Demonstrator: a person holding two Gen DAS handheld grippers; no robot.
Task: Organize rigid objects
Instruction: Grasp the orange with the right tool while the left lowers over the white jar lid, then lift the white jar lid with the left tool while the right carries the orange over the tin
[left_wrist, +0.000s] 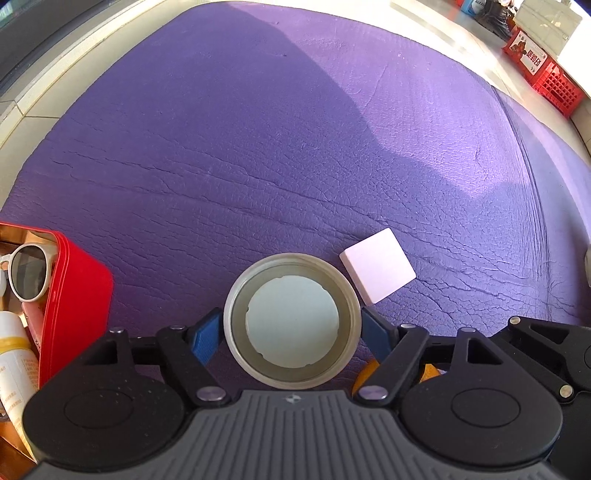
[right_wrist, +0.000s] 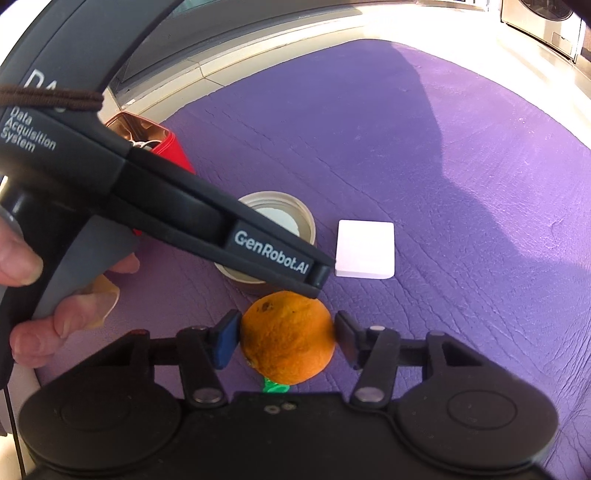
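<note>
A round grey-rimmed lid (left_wrist: 291, 321) with a pale inner disc lies on the purple mat. My left gripper (left_wrist: 291, 334) has its blue pads against both sides of it. The lid also shows in the right wrist view (right_wrist: 295, 210), half hidden by the left gripper's body. My right gripper (right_wrist: 286, 338) is shut on an orange (right_wrist: 288, 338), with a green bit under it. A white square block (left_wrist: 376, 269) lies just right of the lid, also in the right wrist view (right_wrist: 365, 247). A red tin (left_wrist: 74, 291) at the left holds sunglasses (left_wrist: 27, 271) and a bottle (left_wrist: 13, 354).
The purple mat (left_wrist: 258, 147) spreads over a pale floor. Red crates (left_wrist: 543, 70) stand far right. The left gripper's body (right_wrist: 166, 206) and the hand holding it cross the right wrist view. The red tin also shows there (right_wrist: 173, 151).
</note>
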